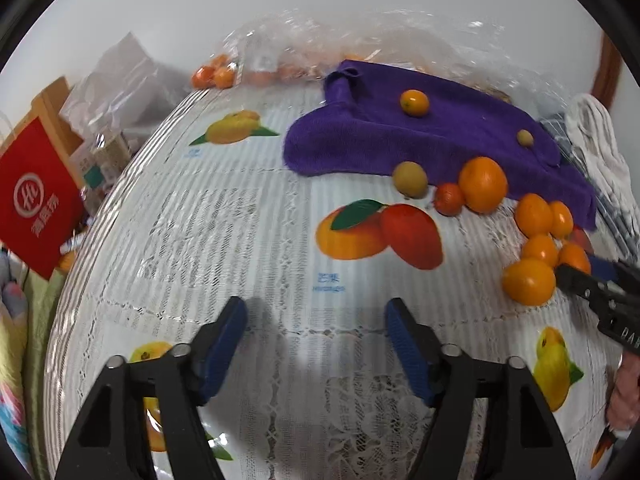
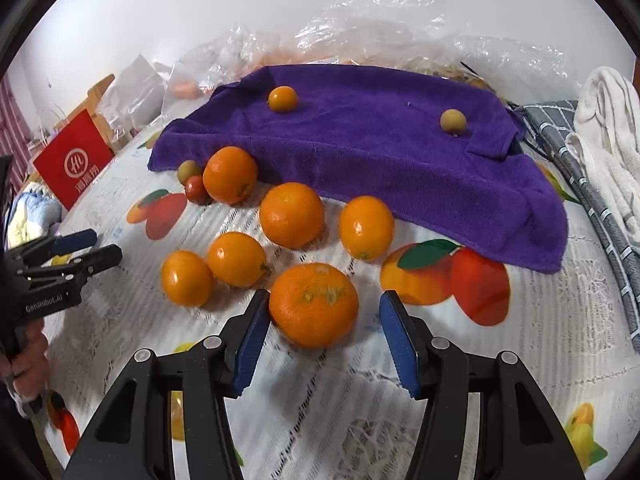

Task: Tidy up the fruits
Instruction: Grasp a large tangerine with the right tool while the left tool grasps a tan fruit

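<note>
Several oranges lie loose on the fruit-print tablecloth (image 2: 312,400) in front of a purple towel (image 2: 360,152). My right gripper (image 2: 325,298) is open and straddles the nearest, largest orange (image 2: 314,304): its left pad is next to the peel, while a gap shows at its right pad. A small orange (image 2: 283,99) and a small greenish fruit (image 2: 453,121) rest on the towel. At its left edge sit another greenish fruit (image 2: 188,171) and a small red fruit (image 2: 196,189). My left gripper (image 1: 315,306) is open over bare tablecloth (image 1: 200,220), left of the orange cluster (image 1: 528,280).
Crumpled clear plastic bags (image 2: 400,32) with more oranges lie behind the towel. A red paper bag (image 1: 36,200) stands at the table's left edge. A white cloth (image 2: 608,120) and a grey checked cloth (image 2: 580,168) lie at the right. A hand (image 2: 24,360) holds the left gripper.
</note>
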Tool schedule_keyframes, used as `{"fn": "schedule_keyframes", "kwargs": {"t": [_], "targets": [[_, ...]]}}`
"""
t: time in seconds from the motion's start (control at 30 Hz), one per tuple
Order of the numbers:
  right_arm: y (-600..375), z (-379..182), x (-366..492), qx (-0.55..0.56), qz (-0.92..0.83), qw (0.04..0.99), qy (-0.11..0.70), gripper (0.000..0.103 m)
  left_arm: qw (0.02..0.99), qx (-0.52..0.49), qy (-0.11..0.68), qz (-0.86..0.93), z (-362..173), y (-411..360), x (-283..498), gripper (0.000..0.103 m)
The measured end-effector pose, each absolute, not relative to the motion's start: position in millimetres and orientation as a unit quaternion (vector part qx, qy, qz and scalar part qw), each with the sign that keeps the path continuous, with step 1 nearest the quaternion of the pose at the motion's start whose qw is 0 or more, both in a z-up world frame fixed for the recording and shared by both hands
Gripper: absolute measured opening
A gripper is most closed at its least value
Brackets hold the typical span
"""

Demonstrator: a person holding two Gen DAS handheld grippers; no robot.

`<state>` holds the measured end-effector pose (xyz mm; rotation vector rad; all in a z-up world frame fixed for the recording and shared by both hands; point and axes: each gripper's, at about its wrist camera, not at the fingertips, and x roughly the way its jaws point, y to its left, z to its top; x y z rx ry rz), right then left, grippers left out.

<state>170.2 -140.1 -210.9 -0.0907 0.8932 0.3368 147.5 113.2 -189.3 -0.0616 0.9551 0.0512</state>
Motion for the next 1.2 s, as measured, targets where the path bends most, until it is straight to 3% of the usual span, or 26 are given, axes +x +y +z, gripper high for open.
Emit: {"fn": "schedule_keyframes", "kwargs": {"t": [0.07,0.23,0.43,0.6,0.83,0.93,1.2], "targets": [[-138.3,-209.7,168.5,-0.049,0.172,0.887,0.425,0.041,0.885,-0.042,0.463,0.024,-188.2,116.6,150.3,0.075],[-159.4,-199.7,163.4,-0.043,0.153,0.896,0.414,0.042,0.889,-0.065,0.454,0.005,-180.8,114.8,160.2,0.073],[-200.0,-189.0,165.5,-0.044,0.099,0.916,0.386,0.042,0.906,-0.094,0.412,-0.013,-163.5,98.8,187.2,0.056],[-218.5,-195.4,170.9,-0.021,0.092,0.915,0.392,0.042,0.893,-0.112,0.435,-0.037,-169.8,86.6,224.7,0.041],[-213.3,-201.8,173.2,-0.036,0.088,0.913,0.397,0.042,0.893,-0.119,0.428,-0.070,-185.4,79.6,234.0,0.039],[-215.6,-200.8,172.3,-0.030,0.093,0.915,0.391,0.042,0.893,-0.114,0.429,-0.078,-187.2,77.7,234.5,0.025],[-221.8,-202.0,175.8,-0.017,0.077,0.914,0.398,0.042,0.893,-0.083,0.438,-0.057,-183.5,84.1,227.1,0.025]]}}
